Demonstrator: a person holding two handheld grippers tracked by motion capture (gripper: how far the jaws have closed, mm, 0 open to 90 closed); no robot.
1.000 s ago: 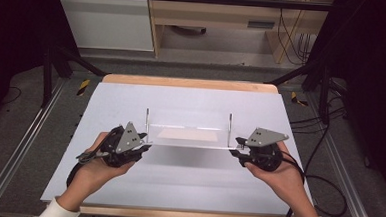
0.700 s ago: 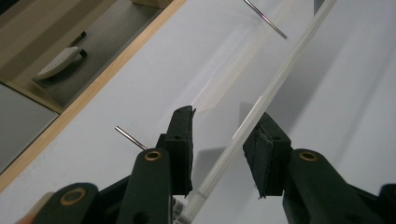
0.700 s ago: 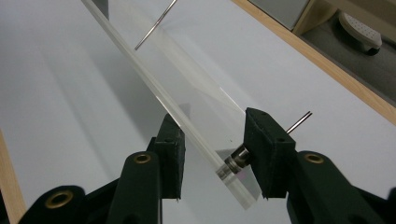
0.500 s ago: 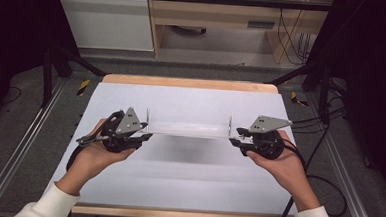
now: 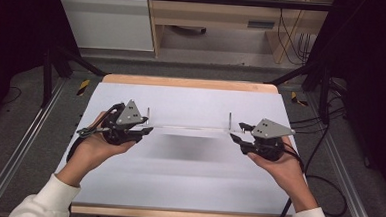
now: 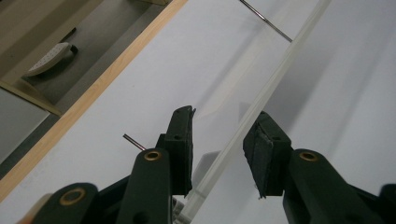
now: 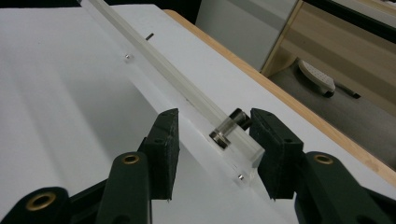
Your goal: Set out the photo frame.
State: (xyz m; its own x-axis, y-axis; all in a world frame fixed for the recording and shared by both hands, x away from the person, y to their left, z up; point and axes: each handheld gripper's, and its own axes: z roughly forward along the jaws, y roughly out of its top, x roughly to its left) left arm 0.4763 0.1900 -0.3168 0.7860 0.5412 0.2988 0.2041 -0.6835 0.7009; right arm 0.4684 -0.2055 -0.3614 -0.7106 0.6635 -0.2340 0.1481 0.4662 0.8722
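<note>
Left gripper (image 5: pixel 147 130) fingers are sitting parted around the clear acrylic rack (image 5: pixel 187 128), untouched; right gripper (image 5: pixel 235 133) fingers have just been opening, straddling its other end above mid-worktop (image 5: pixel 187 188).

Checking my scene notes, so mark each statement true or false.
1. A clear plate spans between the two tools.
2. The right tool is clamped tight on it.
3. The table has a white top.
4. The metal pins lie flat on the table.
1. True: the clear plate runs from the left tool to the right tool.
2. False: its jaws have just been opening, with a gap beside the plate's end between them.
3. True: the table is white, with a wooden edge.
4. False: the pins stand upright.
</note>
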